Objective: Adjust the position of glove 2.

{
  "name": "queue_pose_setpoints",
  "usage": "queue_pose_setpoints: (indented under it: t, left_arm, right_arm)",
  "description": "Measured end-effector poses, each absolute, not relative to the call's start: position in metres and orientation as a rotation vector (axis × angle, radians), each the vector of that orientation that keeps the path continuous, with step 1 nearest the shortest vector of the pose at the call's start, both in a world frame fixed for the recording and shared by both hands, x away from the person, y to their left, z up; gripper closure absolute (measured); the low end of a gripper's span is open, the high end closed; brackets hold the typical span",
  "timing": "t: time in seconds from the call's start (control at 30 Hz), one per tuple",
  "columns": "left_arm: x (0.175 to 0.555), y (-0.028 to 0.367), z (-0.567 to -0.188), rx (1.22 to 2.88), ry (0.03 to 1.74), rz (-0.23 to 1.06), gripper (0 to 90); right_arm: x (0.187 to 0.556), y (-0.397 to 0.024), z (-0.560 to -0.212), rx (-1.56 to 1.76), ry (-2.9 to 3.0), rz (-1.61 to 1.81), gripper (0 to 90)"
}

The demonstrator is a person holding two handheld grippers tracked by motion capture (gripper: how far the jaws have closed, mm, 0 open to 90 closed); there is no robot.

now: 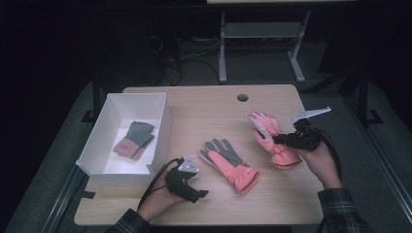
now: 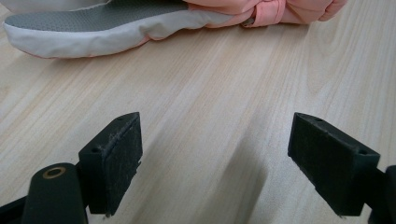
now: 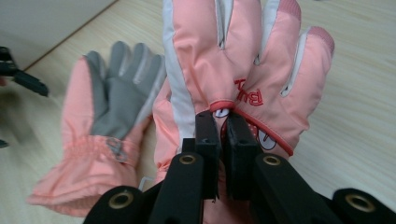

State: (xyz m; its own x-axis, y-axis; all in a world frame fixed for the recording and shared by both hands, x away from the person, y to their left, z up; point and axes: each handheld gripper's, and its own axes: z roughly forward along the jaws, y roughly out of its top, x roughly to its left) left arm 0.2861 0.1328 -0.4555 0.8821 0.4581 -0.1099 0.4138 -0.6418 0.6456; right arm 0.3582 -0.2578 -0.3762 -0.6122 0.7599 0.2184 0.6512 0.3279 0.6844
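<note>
Fingers on your right gripper (image 3: 223,140) are pinching the padded pink ski glove (image 3: 243,70) mid-back, lifted off the wood table (image 1: 194,104). It's soft n floppy, so grab thicker fabric near the cuff imo. Left gripper (image 2: 215,163) fingers spread, its gray-palmed pink twin (image 2: 93,23) just ahead.

High view: dim room, floor and background nearly black, with only the tabletop (image 1: 209,104) and white box (image 1: 121,104) lit from overhead; picture soft and grainy, shadows faint. Left gripper view: bright, even light, broad soft shadows on the wood grain beneath the black fingers (image 2: 114,163). Right gripper view: pink glove (image 3: 233,60) sharp and evenly lit, left edge blurred.
</note>
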Motion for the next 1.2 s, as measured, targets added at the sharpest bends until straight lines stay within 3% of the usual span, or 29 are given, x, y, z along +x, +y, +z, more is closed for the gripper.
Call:
queue_pose_setpoints:
  t: [0.6,1.2]
  left_arm:
    - [0.287,0.134,-0.455,2.344,0.628,0.094,17.3]
    - [0.286,0.133,-0.455,2.344,0.624,0.091,17.3]
  right_arm:
    - [0.353,-0.189,-0.355,1.081,2.582,1.201,85.5]
    - [0.348,-0.140,-0.368,0.990,2.709,1.102,85.2]
